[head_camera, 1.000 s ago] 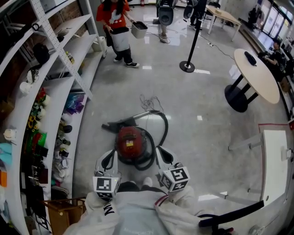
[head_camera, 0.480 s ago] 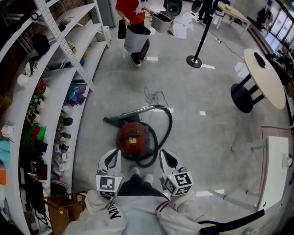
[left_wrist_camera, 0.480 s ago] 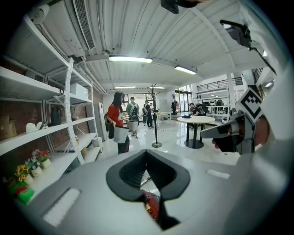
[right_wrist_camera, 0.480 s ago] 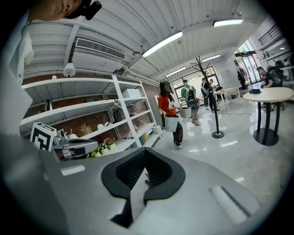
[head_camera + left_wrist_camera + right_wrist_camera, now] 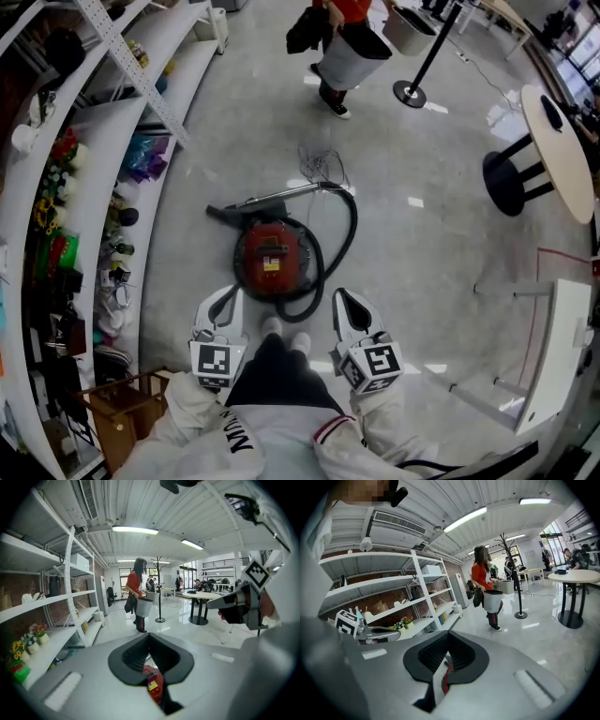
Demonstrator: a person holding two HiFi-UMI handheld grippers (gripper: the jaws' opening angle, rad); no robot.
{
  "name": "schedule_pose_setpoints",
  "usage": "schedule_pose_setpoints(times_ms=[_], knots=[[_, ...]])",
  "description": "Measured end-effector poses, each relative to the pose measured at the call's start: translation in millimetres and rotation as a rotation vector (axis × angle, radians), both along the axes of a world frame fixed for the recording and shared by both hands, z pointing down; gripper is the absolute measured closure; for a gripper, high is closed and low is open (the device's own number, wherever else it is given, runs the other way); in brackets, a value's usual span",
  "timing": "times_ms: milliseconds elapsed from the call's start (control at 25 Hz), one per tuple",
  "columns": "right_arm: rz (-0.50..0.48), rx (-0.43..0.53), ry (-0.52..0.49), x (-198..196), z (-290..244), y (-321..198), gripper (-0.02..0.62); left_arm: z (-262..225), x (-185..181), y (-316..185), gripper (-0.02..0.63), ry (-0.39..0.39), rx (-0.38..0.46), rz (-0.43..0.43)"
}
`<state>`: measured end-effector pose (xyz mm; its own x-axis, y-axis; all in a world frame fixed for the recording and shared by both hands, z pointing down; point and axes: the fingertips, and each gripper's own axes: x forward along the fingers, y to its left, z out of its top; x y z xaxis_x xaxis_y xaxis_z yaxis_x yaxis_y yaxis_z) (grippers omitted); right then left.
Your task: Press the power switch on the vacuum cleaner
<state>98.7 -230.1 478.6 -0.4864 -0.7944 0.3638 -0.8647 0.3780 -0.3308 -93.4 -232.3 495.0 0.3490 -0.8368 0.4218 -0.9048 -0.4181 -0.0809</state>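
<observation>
Head view, leftmost: white metal shelving (image 5: 89, 202). Then left gripper (image 5: 232, 294), jaws pressed together, empty. Round red vacuum cleaner (image 5: 270, 259) on glossy grey floor (image 5: 422, 244), just ahead, between both grippers. Right gripper (image 5: 339, 296) likewise closed, empty.

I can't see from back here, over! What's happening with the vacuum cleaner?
Left hand-held gripper and right hand-held gripper shut, empty. Red vacuum cleaner on floor ahead, untouched. Hose looped round it, nothing blocking.

glossy grey floor (image 5: 412, 141), white shelving (image 5: 84, 159) left, round table (image 5: 561, 150) right
</observation>
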Motion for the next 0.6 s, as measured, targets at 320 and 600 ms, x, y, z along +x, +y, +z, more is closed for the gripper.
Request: schedule_pose_setpoints(times_ms=[320,600], knots=[[0.022,-0.044,0.027,1.0,33.2,1.5,0.595,44.3,0.8,-3.2,0.606,0.012,-0.046,0.012],[0.047,-0.09,0.06,-3.4,61.0,5.9,0.595,95.7,-0.2,-1.3,0.606,0.006,-0.106,0.028]])
